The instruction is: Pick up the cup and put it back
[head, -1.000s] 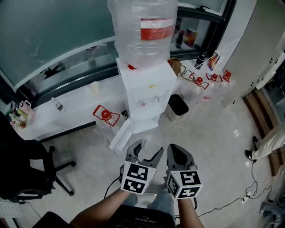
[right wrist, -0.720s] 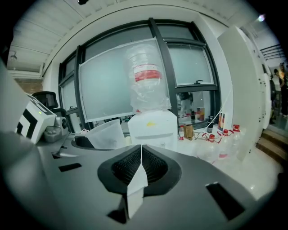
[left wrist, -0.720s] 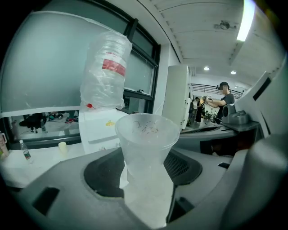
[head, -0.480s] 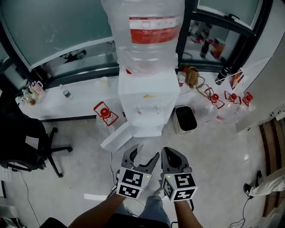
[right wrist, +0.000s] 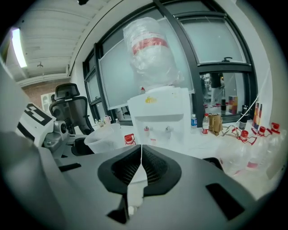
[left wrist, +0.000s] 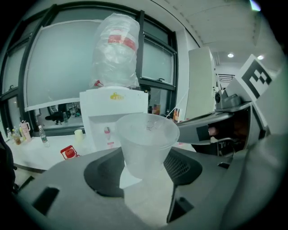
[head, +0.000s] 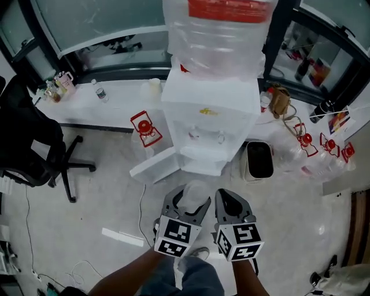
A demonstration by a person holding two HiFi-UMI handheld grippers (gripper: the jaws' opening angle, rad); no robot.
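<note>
**Cup held aloft before the water dispenser, its return pending**

The left hand-held gripper [head: 187, 200] is gripping the clear plastic cup [left wrist: 145, 143] upright between wide-set jaws, above the floor [head: 98, 202] and just short of the water dispenser [head: 211, 124]. The right hand-held gripper [head: 233, 205] is hanging just beside it, jaws closed on nothing. The pick-up appears done. Putting the cup back is likely calling for a level carry and a gentle release, so the light cup is not tipping.

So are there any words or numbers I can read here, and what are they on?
No text can be read here.
Red label on the water bottle: print too blurred.
Yellow mark on the white dispenser: too small to read.
Marker cubes: black-and-white square patterns, no words.
</note>
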